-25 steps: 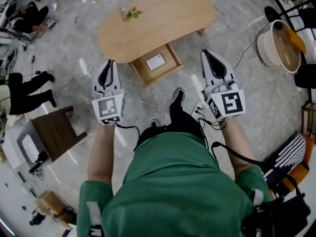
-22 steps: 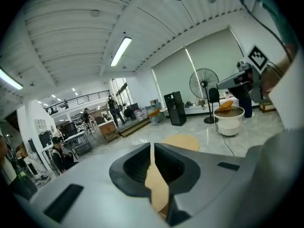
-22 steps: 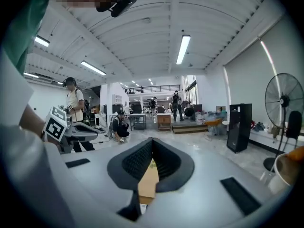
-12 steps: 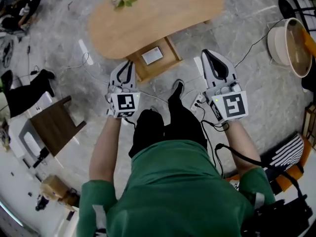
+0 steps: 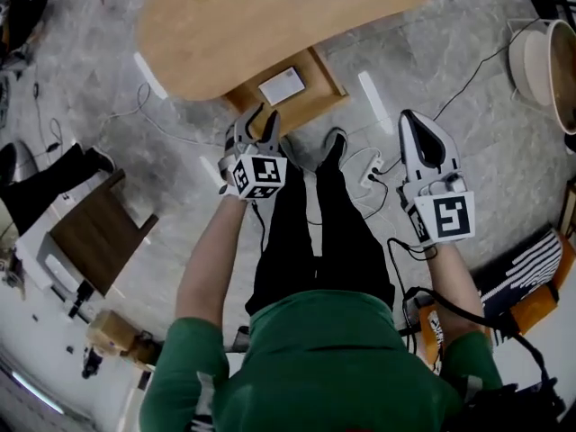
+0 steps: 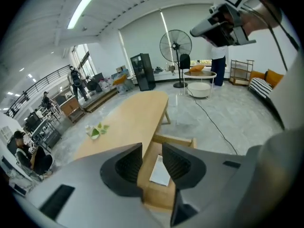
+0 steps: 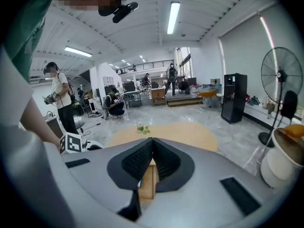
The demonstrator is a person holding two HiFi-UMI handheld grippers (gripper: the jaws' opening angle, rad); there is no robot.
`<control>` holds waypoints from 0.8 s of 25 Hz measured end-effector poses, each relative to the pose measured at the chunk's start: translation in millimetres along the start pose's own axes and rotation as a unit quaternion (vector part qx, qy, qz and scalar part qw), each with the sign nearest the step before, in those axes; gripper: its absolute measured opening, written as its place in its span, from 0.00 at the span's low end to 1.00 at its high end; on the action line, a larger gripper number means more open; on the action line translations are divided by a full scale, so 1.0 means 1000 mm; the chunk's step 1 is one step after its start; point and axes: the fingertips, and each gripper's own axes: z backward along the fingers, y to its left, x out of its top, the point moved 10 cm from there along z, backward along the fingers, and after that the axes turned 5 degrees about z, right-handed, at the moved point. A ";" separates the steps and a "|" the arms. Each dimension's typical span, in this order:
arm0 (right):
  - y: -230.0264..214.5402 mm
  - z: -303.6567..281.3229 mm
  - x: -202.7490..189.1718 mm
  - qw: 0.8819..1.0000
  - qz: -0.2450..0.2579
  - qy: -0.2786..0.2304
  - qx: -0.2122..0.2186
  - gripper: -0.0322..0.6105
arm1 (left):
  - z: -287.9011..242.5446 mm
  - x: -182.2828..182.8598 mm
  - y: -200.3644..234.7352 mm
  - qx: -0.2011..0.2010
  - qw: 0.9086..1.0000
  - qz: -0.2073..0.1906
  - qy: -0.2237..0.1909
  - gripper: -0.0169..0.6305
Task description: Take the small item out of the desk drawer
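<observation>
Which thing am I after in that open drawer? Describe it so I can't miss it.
Start at the oval light-wood table; a wooden drawer stands pulled open under its near edge. Lying flat inside is a small rectangular item, white against the brown wood around it.

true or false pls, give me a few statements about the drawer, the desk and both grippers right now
1. The drawer under the desk stands open with a flat white item lying in it. True.
2. The left gripper is clamped on the white item. False: its jaws are opening with nothing between them, and the item lies in the drawer ahead of them.
3. The right gripper has its jaws together and holds nothing. True.
4. The desk top is bare. False: a green sprig lies on it.
5. The right gripper is nearer the drawer than the left one. False: the left gripper is at the drawer front, while the right is off to the side.
</observation>
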 end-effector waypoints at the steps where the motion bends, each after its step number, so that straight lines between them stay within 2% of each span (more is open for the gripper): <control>1: 0.000 -0.003 -0.009 1.000 -0.002 0.005 -0.006 0.09 | -0.012 -0.011 -0.001 -0.002 1.000 -0.008 0.007 0.25; 5: -0.001 -0.019 -0.052 0.999 -0.014 0.033 -0.021 0.09 | -0.059 -0.053 -0.009 -0.015 0.999 -0.037 0.034 0.30; 10: 0.009 -0.038 -0.097 0.998 -0.032 0.057 -0.019 0.09 | -0.107 -0.102 -0.025 -0.030 0.994 -0.077 0.075 0.33; 20: 0.012 -0.049 -0.166 0.992 -0.068 0.104 -0.012 0.09 | -0.188 -0.159 -0.045 -0.059 0.979 -0.134 0.144 0.33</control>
